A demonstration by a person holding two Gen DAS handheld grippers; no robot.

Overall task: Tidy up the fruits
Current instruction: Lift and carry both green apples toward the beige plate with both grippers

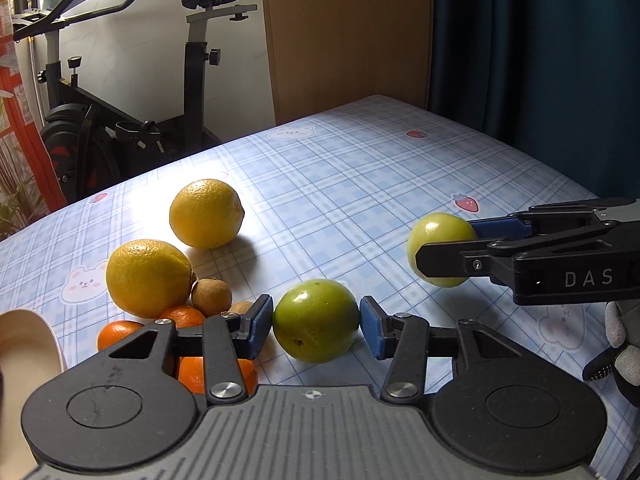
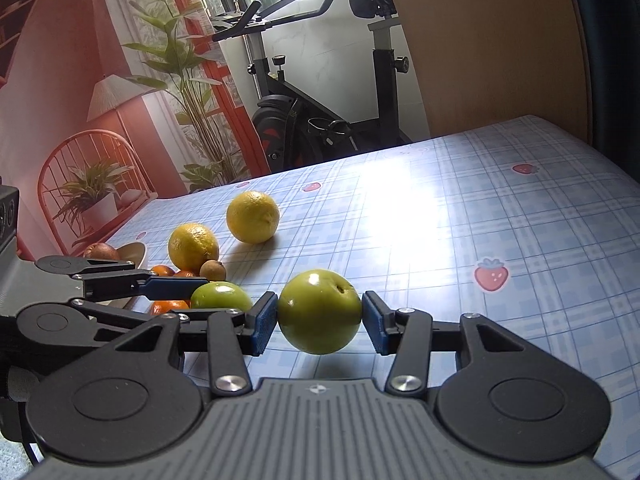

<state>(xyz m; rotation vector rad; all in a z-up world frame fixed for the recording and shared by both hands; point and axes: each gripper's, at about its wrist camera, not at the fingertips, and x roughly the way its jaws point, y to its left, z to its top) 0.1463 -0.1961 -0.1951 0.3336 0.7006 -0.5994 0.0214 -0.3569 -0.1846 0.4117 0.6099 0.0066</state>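
On a blue plaid tablecloth (image 1: 360,168) printed with strawberries, the left gripper (image 1: 316,326) clamps one green apple (image 1: 316,320) low beside the tangerines (image 1: 192,316), while the right gripper (image 2: 320,314) grips another green apple (image 2: 319,312), stem dimple tilted up and right. Both fruits are near-round, without a clear long axis. Smooth skin against narrow pads risks slipping. Beyond lie two lemons (image 1: 206,214) and an exercise bike (image 1: 132,80).

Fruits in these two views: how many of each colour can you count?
Green fruits: 2, one in the left gripper, one in the right gripper
Yellow citrus: 2
Small oranges: 3
Small brown fruits: 2
Kiwi in bowl: 1
Total: 10 visible
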